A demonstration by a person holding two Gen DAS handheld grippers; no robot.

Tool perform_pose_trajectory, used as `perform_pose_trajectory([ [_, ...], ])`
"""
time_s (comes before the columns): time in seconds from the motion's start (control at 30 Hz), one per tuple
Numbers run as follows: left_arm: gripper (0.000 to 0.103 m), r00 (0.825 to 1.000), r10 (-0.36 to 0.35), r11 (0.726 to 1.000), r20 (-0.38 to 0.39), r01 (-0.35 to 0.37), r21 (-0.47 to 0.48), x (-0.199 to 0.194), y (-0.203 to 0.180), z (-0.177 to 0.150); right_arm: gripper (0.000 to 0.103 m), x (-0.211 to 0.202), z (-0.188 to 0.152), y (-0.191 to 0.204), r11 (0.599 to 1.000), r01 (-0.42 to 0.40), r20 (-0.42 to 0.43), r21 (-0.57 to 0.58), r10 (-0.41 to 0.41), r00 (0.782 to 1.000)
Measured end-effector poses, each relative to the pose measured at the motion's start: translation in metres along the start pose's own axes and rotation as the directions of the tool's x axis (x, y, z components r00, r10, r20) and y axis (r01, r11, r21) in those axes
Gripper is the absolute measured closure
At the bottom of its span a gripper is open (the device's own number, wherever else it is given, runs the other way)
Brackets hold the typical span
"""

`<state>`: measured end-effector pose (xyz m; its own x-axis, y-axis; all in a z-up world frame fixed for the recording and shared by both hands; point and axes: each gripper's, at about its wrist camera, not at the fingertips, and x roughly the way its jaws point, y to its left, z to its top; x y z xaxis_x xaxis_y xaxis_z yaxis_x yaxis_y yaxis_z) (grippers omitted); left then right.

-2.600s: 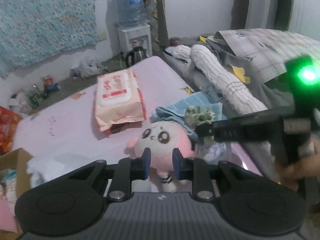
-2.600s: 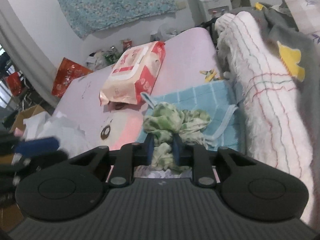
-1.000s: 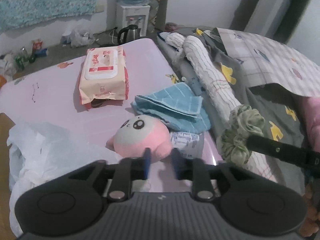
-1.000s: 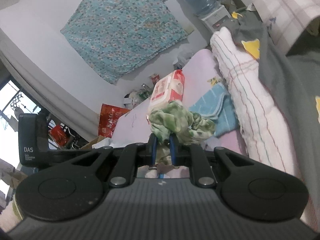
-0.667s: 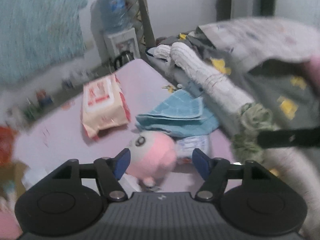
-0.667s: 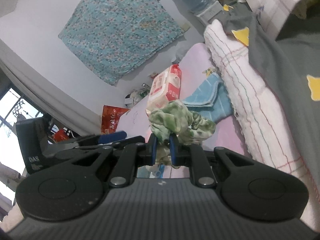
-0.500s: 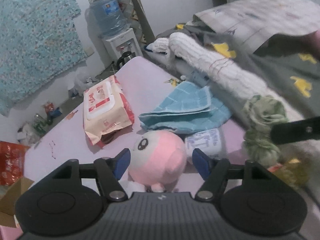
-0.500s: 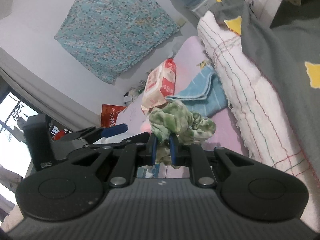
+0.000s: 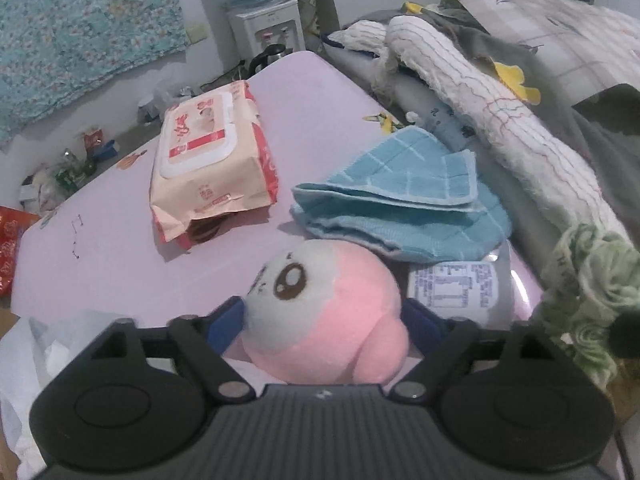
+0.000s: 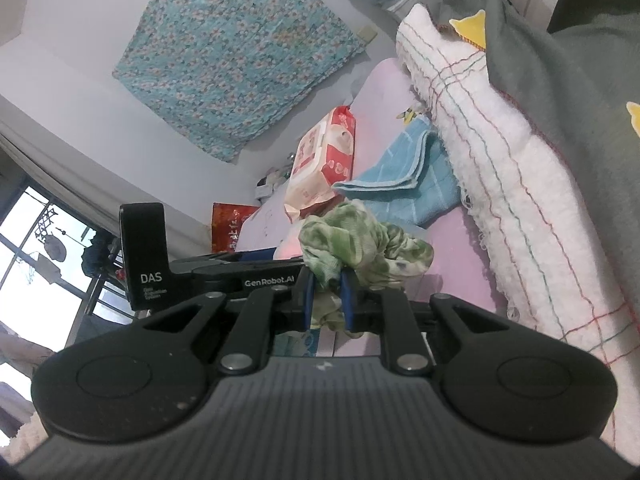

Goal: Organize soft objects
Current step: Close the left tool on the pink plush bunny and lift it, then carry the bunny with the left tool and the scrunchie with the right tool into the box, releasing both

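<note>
The left gripper jaws are opening; the pink plush toy lies between them on the bed. The right gripper is clamped on the green scrunchie.

Both tongs are matte black with ribbed housings, round side discs, silver screws and blue pads; the left tongs read "DAS" and "GenRobot.AI".

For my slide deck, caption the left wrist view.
Left gripper jaws opening around a pink plush toy on the pink bedsheet.
</note>
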<state>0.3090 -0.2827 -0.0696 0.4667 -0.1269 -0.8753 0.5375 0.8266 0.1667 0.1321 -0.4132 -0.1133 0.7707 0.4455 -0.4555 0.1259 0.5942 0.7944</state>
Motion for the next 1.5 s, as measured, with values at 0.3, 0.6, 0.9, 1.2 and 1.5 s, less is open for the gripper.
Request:
perform_pose_trajectory([
  [0.3, 0.029, 0.999, -0.038, 0.998, 0.034, 0.040, -0.057, -0.028, 0.007, -0.001, 0.088, -0.003, 0.001, 0.005, 1.000, -0.017, 0.020, 0.003, 0.017, 1.000],
  [0.6, 0.029, 0.966, -0.199, 0.965, 0.162, 0.222, -0.139, -0.109, 0.024, -0.011, 0.088, -0.030, 0.002, 0.039, 0.999, -0.048, 0.084, -0.005, 0.049, 0.995],
  [0.9, 0.029, 0.918, -0.274, 0.915, 0.287, 0.341, -0.215, -0.185, 0.041, -0.027, 0.088, -0.056, -0.007, 0.086, 0.993, -0.116, 0.138, -0.028, 0.119, 0.983],
  [1.2, 0.029, 0.900, -0.231, 0.914, 0.369, 0.330, -0.234, -0.251, 0.062, -0.058, 0.088, -0.081, -0.025, 0.135, 0.983, -0.165, 0.139, -0.079, 0.175, 0.975],
  [1.5, 0.029, 0.895, -0.096, 0.916, 0.435, 0.250, -0.313, -0.310, 0.128, -0.113, 0.088, -0.073, -0.044, 0.213, 0.960, -0.215, 0.049, -0.181, 0.228, 0.973],
])
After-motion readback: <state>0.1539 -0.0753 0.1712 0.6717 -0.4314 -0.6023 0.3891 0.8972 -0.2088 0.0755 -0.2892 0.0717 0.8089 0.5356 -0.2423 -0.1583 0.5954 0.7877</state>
